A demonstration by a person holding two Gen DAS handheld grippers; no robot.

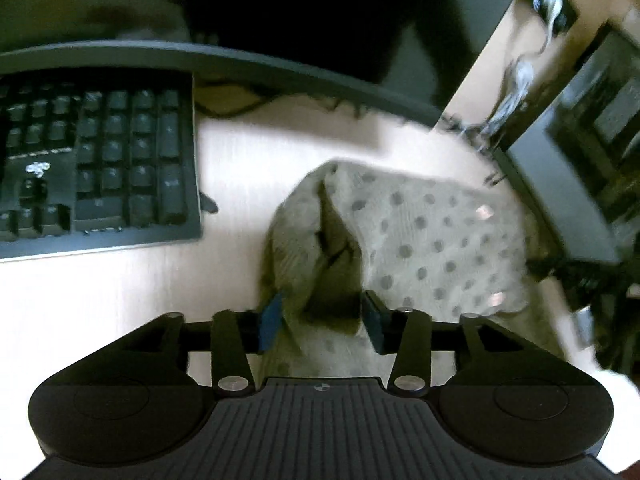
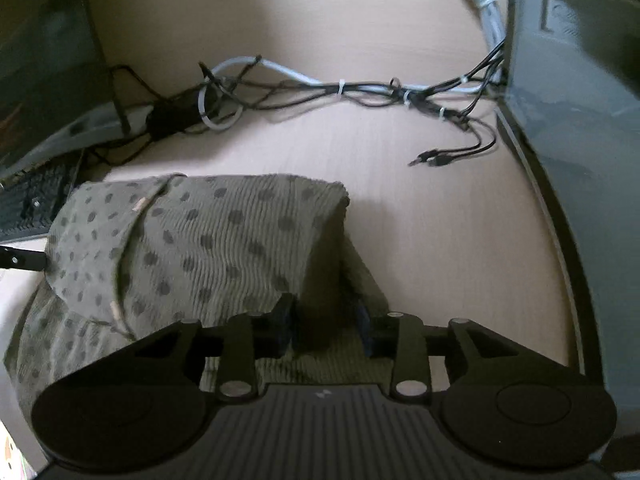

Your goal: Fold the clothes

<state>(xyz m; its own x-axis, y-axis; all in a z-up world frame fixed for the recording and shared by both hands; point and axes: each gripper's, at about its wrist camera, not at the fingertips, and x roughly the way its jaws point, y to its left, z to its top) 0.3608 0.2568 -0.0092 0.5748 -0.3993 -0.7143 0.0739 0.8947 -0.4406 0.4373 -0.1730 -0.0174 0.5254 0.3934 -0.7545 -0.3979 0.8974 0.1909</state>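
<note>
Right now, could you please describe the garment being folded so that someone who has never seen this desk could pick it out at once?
Start at the pale wooden desk, between the black keyboard on one side and the bundle of cables at the back. There lies a ribbed olive-green garment, partly folded over itself. It is the only soft thing there, and dark polka dots cover it.

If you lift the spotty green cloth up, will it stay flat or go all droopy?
Probably droopy: the spotty green cloth already lies in soft folds on the desk. It looks thin and crinkly, so likely light. It probably won't slip easily either.
</note>
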